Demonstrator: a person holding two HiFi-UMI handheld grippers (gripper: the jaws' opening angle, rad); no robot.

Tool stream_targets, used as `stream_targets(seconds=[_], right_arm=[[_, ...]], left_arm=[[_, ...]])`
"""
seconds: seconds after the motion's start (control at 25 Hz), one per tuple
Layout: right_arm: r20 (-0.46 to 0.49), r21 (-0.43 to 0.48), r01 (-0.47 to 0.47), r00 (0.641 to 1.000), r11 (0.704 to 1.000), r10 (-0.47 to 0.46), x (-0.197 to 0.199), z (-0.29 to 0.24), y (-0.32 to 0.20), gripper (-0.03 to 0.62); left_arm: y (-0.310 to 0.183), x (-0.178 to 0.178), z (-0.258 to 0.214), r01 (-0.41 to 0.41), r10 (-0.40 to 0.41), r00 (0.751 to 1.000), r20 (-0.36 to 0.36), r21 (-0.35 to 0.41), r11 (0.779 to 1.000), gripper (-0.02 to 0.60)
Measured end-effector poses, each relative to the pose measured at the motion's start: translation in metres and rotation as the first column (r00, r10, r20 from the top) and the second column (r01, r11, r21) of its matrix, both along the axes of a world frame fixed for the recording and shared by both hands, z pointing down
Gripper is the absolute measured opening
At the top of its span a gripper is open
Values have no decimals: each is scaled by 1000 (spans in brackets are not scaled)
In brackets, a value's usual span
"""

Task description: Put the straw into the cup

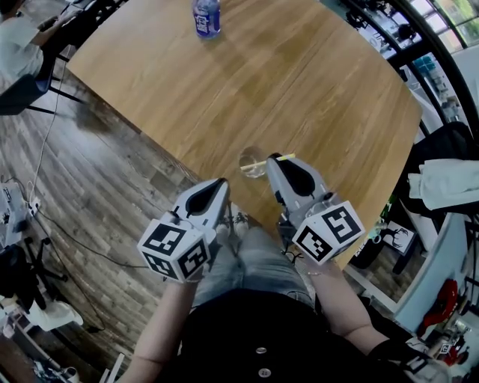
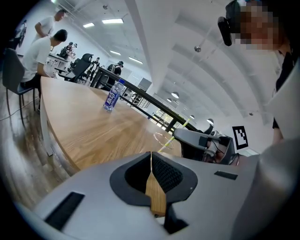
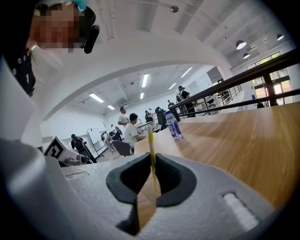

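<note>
A clear cup [image 1: 252, 163] stands near the wooden table's [image 1: 299, 82] front edge. My right gripper [image 1: 275, 158] is just right of the cup and shut on a thin yellow straw [image 1: 287, 157]. The straw slants down to the left, and its lower end [image 1: 250, 166] is at the cup's mouth. In the right gripper view the straw [image 3: 151, 150] stands upright between the closed jaws of the right gripper [image 3: 151, 161]. My left gripper [image 1: 222, 182] is shut with nothing in it, held below and left of the cup. From the left gripper [image 2: 151, 161] I see the cup's rim [image 2: 164, 137] and the straw [image 2: 180, 130].
A blue-labelled bottle [image 1: 206, 16] stands at the far side of the table. A person [image 2: 44, 54] sits at the table's far left end beside a chair [image 1: 22, 90]. A black railing [image 1: 441, 67] runs along the right. Cables lie on the floor [image 1: 90, 202] to the left.
</note>
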State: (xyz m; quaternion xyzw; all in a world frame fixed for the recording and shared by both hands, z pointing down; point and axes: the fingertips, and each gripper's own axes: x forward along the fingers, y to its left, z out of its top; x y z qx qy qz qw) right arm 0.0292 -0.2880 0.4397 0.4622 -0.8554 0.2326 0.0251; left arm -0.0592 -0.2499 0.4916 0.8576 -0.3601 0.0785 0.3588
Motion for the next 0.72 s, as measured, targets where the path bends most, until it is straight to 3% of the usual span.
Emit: stream_targets(seconds=[0.72], right_arm=[[-34, 38, -42, 998, 998, 43, 8, -9, 4, 71]], left_arm=[[1, -2, -11, 1, -1, 1000, -12, 41, 999, 21]])
